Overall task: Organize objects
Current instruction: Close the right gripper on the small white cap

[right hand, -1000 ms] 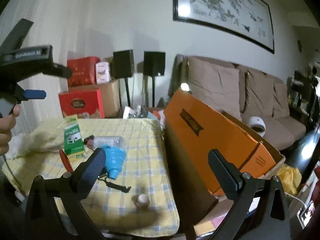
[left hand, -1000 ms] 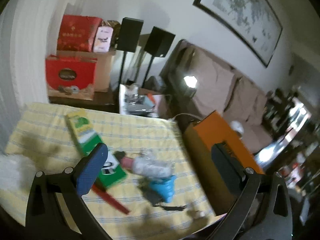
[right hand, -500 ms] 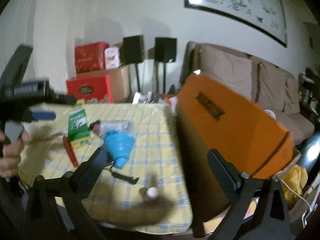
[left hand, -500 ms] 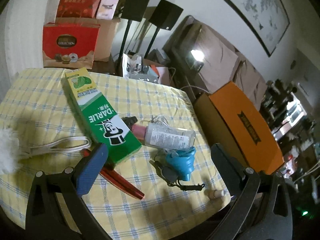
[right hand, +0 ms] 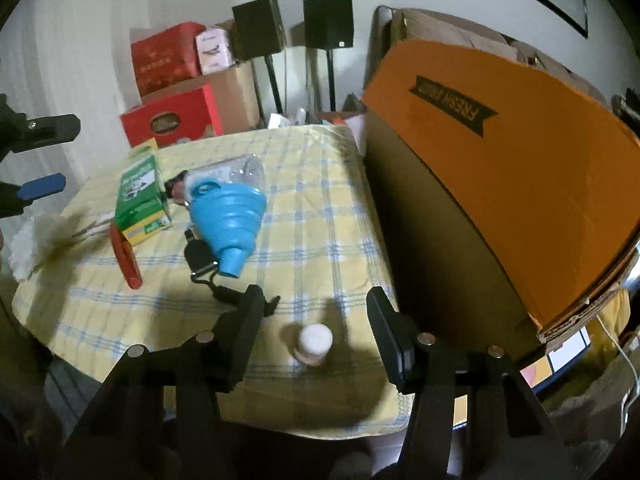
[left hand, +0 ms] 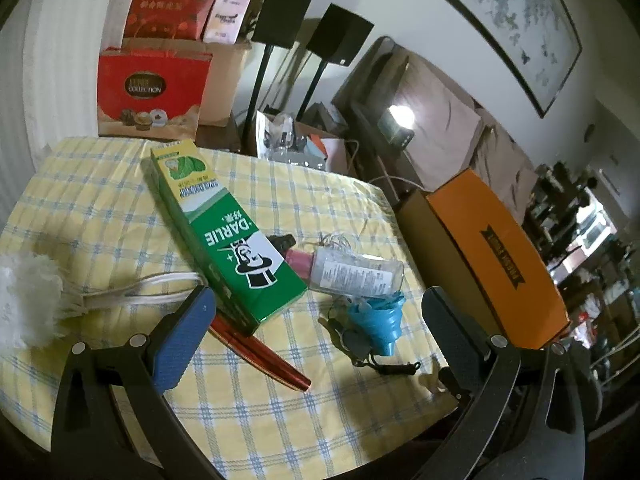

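A small white-capped bottle [right hand: 315, 344] stands upright at the near edge of the worktop [right hand: 320, 208], which wears a yellow checked cloth. The right tongs [right hand: 316, 320] hover over it, their jaws having just been closing in; the bottle sits between them, but the pads stand clear of it on both sides, so nothing is gripped.

Farther in lies a blue collapsible funnel [right hand: 228, 220] on its side, with a black clip and cord [right hand: 200, 260] just beside its spout. Behind it lies a clear plastic bottle [left hand: 356, 274], touching a green toothpaste box [left hand: 228, 236]. A red pen-like stick [left hand: 260, 354] pokes out from under the box's near end, and a white duster [left hand: 28, 300] lies at the left.

The left tongs [left hand: 316, 332] hang released above the box's near end, holding nothing. An orange cardboard box [right hand: 500, 184] stands against the worktop's right side.
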The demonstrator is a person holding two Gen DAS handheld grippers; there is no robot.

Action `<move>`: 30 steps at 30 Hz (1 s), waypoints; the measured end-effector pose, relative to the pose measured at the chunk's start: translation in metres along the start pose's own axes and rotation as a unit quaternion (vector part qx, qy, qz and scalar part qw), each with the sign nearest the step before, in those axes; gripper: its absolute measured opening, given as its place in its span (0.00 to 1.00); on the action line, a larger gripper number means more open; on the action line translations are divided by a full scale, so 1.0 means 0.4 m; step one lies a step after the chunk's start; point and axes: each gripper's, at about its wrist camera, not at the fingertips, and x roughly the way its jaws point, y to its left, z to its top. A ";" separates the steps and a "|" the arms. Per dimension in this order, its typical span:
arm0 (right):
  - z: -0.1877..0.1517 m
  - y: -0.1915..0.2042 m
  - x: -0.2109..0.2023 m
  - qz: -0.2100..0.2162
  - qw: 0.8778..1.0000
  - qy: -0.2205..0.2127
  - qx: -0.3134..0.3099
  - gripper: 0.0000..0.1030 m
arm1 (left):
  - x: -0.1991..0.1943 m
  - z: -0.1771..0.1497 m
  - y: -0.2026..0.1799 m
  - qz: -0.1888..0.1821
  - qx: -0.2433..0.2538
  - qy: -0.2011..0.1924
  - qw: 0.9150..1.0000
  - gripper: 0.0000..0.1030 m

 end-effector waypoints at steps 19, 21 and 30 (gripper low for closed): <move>-0.010 0.007 0.013 -0.014 0.999 0.031 -0.008 0.36 | 0.022 -0.006 0.001 0.016 -0.003 0.016 1.000 1.00; -0.013 0.004 0.022 -0.013 0.999 0.041 -0.005 0.36 | 0.027 -0.009 -0.006 0.016 0.001 0.021 1.000 1.00; -0.008 -0.005 0.009 -0.012 0.999 0.032 0.005 0.39 | 0.030 -0.014 -0.024 0.015 0.011 0.025 1.000 1.00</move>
